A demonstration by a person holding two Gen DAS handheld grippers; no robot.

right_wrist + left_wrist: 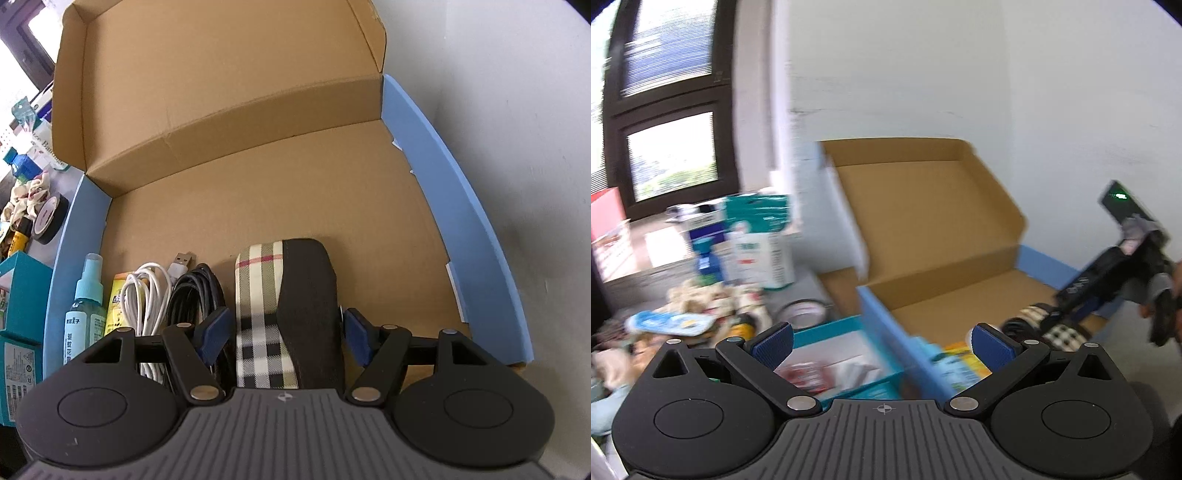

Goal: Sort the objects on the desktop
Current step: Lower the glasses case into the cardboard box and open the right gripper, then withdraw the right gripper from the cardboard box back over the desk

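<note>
A plaid glasses case lies on the floor of the open cardboard box, which is blue outside. My right gripper points down over the case with one blue pad on either side, close to its edges with a thin gap showing, so it stands open. Left of the case lie a black cable, a white USB cable, a yellow pack and a teal spray bottle. My left gripper hangs open and empty above the box's blue wall. In that blurred view the right gripper shows over the case.
An open teal carton stands just left of the cardboard box. Further left lie a tape roll, patterned cloth pieces, a blue packet and several bottles and cartons by the window. White walls close in behind and to the right.
</note>
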